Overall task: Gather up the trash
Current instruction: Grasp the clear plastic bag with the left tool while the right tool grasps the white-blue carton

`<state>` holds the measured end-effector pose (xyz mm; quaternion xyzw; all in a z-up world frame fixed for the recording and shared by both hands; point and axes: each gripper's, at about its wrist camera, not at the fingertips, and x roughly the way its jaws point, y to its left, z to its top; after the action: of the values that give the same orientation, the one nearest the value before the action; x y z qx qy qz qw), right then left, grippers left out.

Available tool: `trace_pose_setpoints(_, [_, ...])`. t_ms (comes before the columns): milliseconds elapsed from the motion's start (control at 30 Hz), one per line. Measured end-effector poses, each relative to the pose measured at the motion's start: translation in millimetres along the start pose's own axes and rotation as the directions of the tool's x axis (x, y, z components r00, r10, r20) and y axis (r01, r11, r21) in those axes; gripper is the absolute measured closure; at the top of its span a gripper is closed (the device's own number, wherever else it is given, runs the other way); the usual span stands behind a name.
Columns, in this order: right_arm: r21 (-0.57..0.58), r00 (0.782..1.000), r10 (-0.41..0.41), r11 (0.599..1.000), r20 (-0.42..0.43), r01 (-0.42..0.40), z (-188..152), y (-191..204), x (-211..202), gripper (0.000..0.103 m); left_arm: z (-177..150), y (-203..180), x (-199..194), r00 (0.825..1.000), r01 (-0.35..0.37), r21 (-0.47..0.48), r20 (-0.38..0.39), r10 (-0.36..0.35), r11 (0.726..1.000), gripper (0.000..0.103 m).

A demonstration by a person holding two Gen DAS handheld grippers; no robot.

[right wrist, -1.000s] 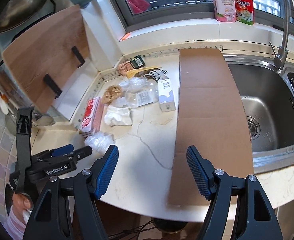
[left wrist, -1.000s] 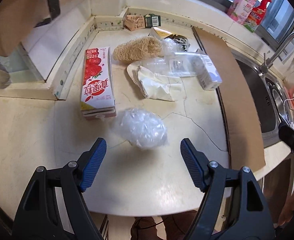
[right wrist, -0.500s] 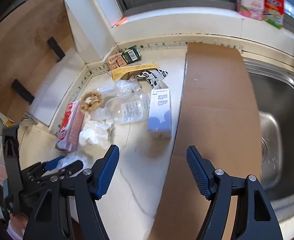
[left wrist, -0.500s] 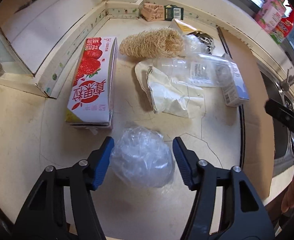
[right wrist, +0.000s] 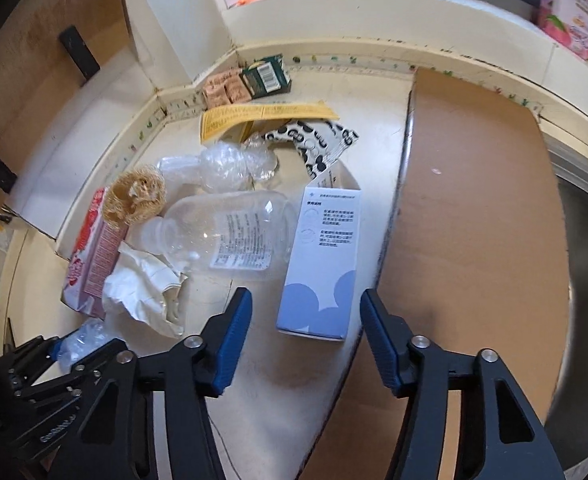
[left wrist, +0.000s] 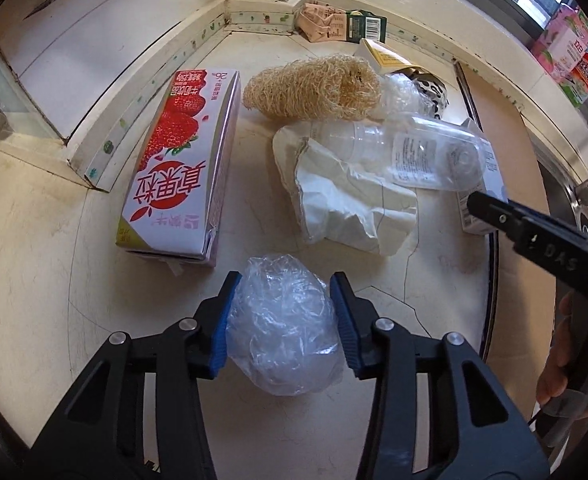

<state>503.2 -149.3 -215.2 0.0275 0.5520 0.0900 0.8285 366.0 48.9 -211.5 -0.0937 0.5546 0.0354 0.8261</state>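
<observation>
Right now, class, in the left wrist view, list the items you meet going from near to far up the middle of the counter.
Crumpled plastic wrap ball between the left claw's closing jaws → crumpled white paper → loofah scrubber → tan packets against the back wall.

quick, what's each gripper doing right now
Left gripper: closing on the crumpled clear plastic ball.
Right gripper: closing, holding nothing yet.

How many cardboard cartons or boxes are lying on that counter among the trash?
2 clearly: the strawberry milk carton on its side near the left wall, and the blue-and-white box beside the brown cardboard sheet. Small packets in the far corner may add more.
</observation>
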Motion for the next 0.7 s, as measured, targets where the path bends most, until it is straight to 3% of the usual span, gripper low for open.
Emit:
trace_pose_setpoints(100, [0.0, 1.0, 0.001, 1.0, -0.007, -0.001, -0.5, -0.2, 6.4, 0.061, -0.3, 1.3, -1.1, 1.0, 0.001, -0.008, 0.002, -0.001, 1.0, 0.065])
trace_pose_setpoints(367, [0.045, 0.999, 0.045, 0.998, 0.024, -0.046, -5.4, -8.9, -7.6, 0.063, -4.7, 3.0, -7.8, 1.0, 0.025, -0.025, 0.002, -0.025, 0.999, 0.075])
trace_pose_setpoints(700, [0.108, 0.994, 0.082, 0.99, 0.078, -0.09, -26.5, -13.2, -50.4, 0.065, -15.3, 3.5, -32.2, 0.998, 0.059, 0.01, 0.015, -0.059, 0.998, 0.079])
